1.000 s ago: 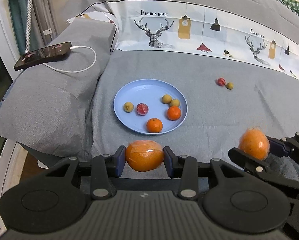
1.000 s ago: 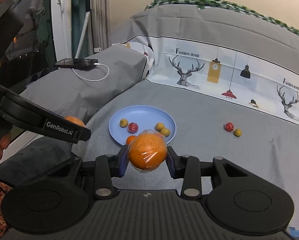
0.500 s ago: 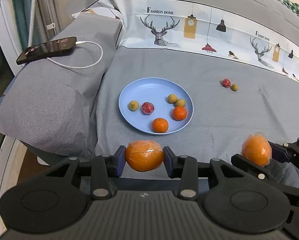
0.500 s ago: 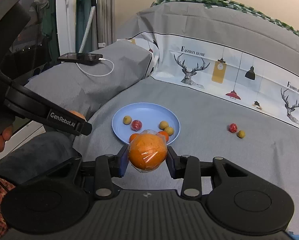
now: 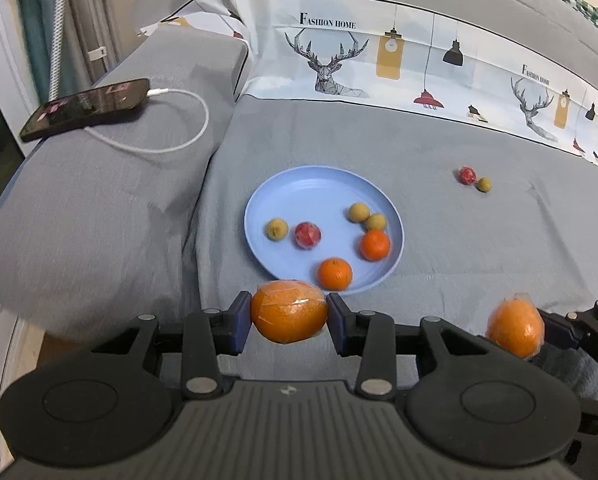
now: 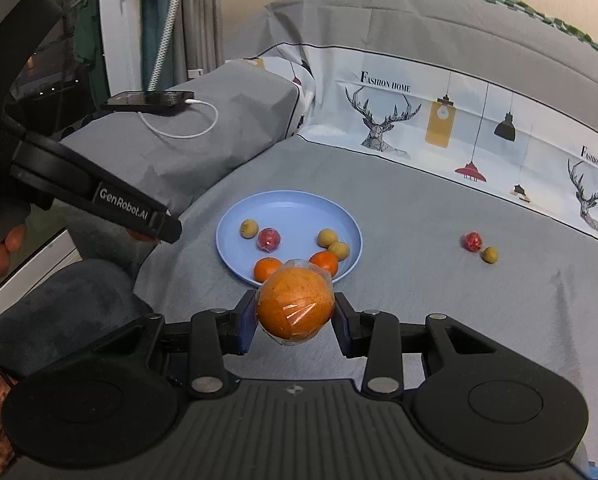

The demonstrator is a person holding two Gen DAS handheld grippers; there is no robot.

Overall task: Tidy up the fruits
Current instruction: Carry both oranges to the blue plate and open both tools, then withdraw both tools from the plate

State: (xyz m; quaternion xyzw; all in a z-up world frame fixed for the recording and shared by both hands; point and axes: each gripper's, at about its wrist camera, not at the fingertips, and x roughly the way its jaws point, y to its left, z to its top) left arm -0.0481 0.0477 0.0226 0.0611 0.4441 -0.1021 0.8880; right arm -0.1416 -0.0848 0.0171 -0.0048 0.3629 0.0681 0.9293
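The bed (image 5: 439, 152) carries a blue plate (image 5: 299, 184), its near rim partly hidden by fruit I hold. My left gripper (image 5: 289, 318) clamps one wrapped orange (image 5: 289, 312); my right gripper (image 6: 295, 314) clamps another orange (image 6: 295, 304), hiding part of a tangerine (image 6: 266, 269).

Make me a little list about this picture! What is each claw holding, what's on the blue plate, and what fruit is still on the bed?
left claw: shut on a wrapped orange
right claw: shut on another wrapped orange
blue plate: two small oranges, one red fruit, three yellow-brown fruits
still on the bed: one red fruit beside one yellow-brown fruit, away from the plate
pillow: phone with white cable plugged in
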